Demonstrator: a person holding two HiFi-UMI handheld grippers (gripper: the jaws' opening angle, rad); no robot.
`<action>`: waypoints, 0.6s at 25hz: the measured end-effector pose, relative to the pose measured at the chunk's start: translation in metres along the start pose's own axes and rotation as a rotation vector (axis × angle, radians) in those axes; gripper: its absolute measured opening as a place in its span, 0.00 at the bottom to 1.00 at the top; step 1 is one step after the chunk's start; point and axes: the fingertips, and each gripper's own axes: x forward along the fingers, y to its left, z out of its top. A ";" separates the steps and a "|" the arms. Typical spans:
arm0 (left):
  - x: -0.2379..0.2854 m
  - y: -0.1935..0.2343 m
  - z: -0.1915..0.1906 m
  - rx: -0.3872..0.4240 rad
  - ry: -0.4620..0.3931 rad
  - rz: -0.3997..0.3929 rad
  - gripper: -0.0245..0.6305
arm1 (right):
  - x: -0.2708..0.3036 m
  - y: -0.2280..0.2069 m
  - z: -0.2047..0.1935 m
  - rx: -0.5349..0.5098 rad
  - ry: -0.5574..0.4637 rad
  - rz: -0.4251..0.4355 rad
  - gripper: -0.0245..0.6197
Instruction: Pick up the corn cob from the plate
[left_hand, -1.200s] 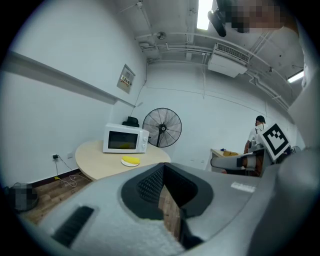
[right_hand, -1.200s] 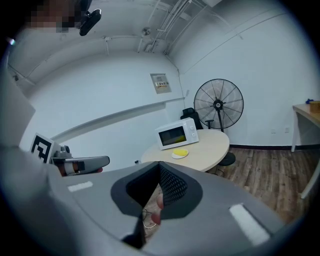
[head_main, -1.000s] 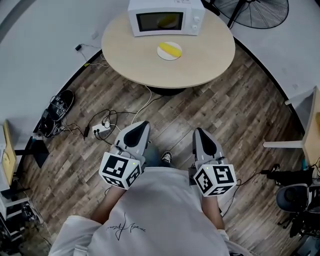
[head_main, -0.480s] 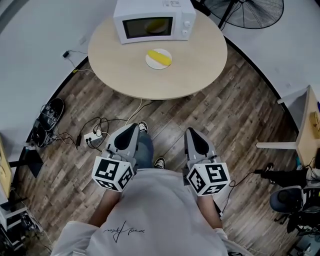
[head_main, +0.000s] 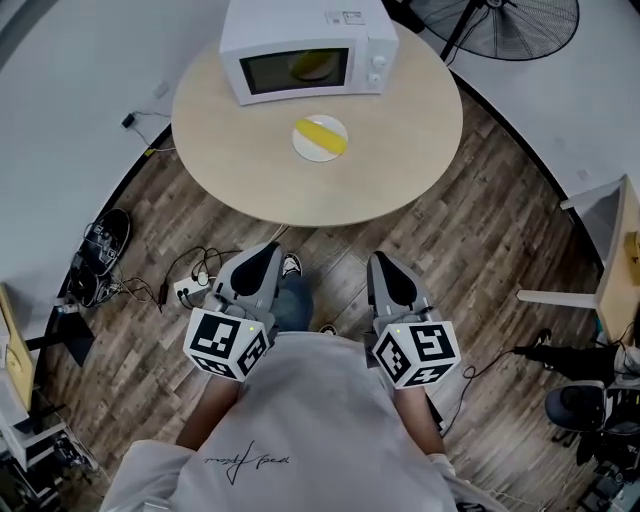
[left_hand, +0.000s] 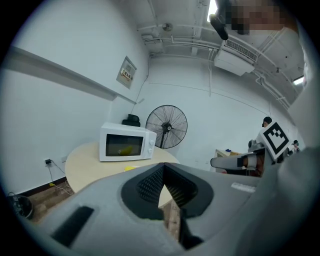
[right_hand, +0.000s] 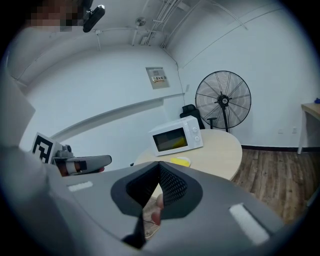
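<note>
Nearest, at the lower middle of the head view, the left claw (head_main: 268, 258) and the right claw (head_main: 384, 268) are held out side by side over the wooden floor (head_main: 470, 260). Each one's own view shows its jaws brought together with nothing between them, so both are empty. They are well short of the round counter (head_main: 400, 150), which fills the upper middle of the frame. On it, near the centre and just in front of the microwave (head_main: 300, 45), sits a small white plate (head_main: 306, 150) with the yellow corn cob (head_main: 322, 134) lying across it, slanted from upper left to lower right and apart from everything else (the yellow shape behind the microwave's window may be a reflection or something inside; it cannot be told). A cob is likely light and firm rather than fragile, with a bumpy kernel skin that should give the pads some bite. Its round body will want to roll, though, and the plate under it looks light enough to slide if pushed. The soundest hold is probably across the thick middle, jaws opened wide first and closed square to the cob's length, not at a tapering end. Beyond the counter a standing fan (head_main: 510, 20) fills the upper right corner.
</note>
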 end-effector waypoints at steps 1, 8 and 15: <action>0.005 0.005 0.004 0.003 0.002 -0.003 0.04 | 0.007 0.000 0.004 0.002 -0.001 0.000 0.06; 0.033 0.037 0.035 0.024 0.006 -0.032 0.04 | 0.056 0.004 0.034 0.012 -0.016 -0.007 0.06; 0.059 0.079 0.057 0.024 0.014 -0.039 0.04 | 0.108 0.009 0.055 0.009 -0.014 -0.013 0.06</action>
